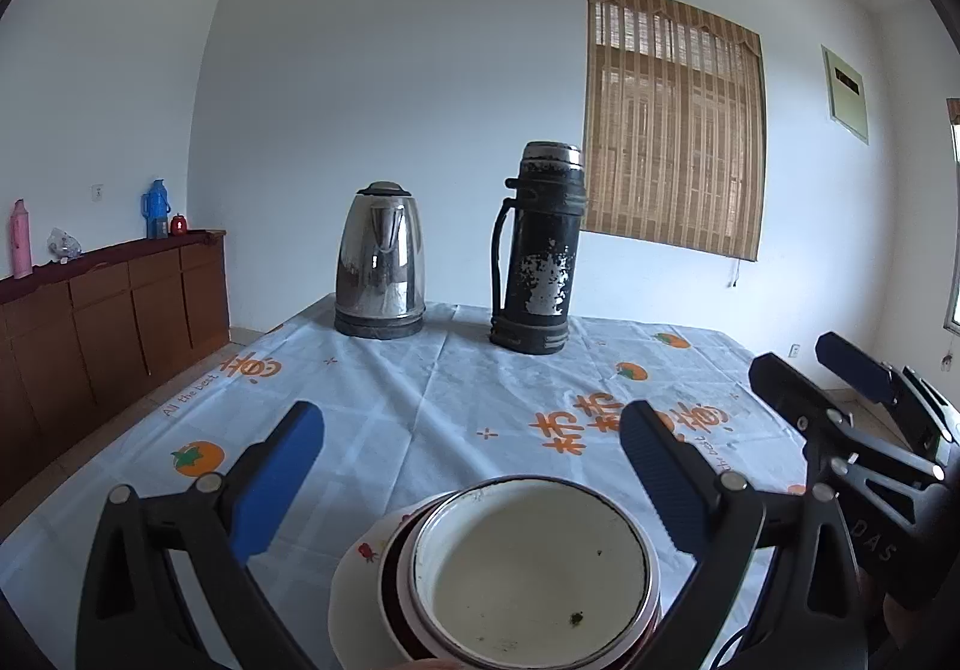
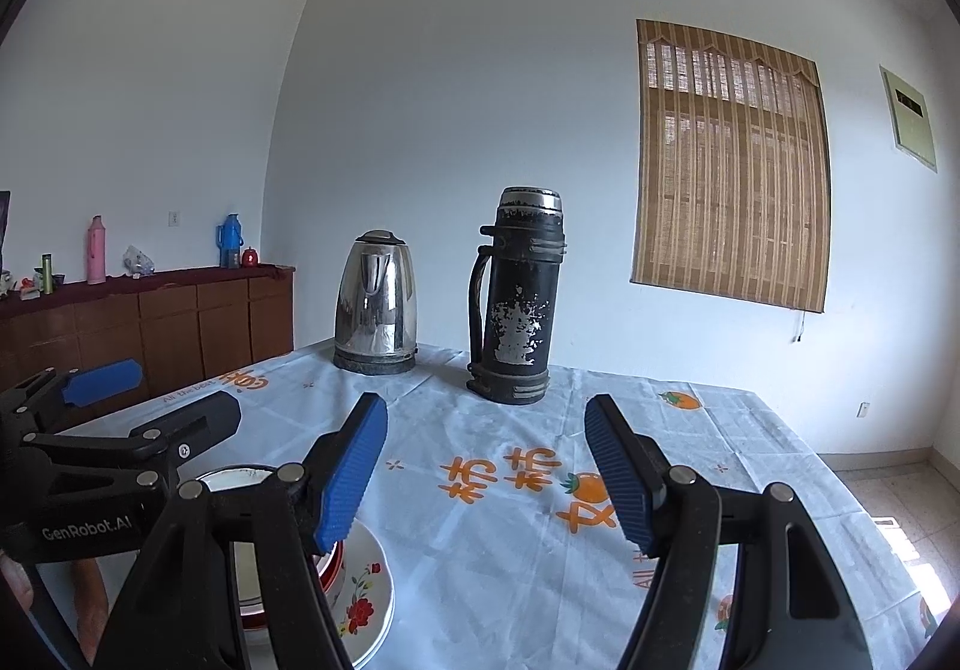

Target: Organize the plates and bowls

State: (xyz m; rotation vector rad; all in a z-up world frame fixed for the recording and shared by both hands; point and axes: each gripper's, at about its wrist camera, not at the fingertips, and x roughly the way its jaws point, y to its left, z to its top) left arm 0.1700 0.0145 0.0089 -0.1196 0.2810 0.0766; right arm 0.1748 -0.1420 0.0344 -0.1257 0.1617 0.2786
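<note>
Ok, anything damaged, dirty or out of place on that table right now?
The black thermos has paint flaked off its side in a big patch, bare metal showing. The top bowl of the stack holds a few dark specks. The kettle stands upright; nothing is spilled.

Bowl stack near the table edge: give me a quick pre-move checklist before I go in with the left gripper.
1. Left gripper open: ok, fingers spread wide.
2. Left gripper lined up on the white bowl: ok, bowl sits between the fingers.
3. Bowl nested upright in the red-rimmed dish on the floral plate: ok.
4. Right gripper open and empty: ok.
5. Kettle and black thermos out of the way: ok, at the far edge.
6. Near edge of the stack: cannot tell, cut off.
</note>
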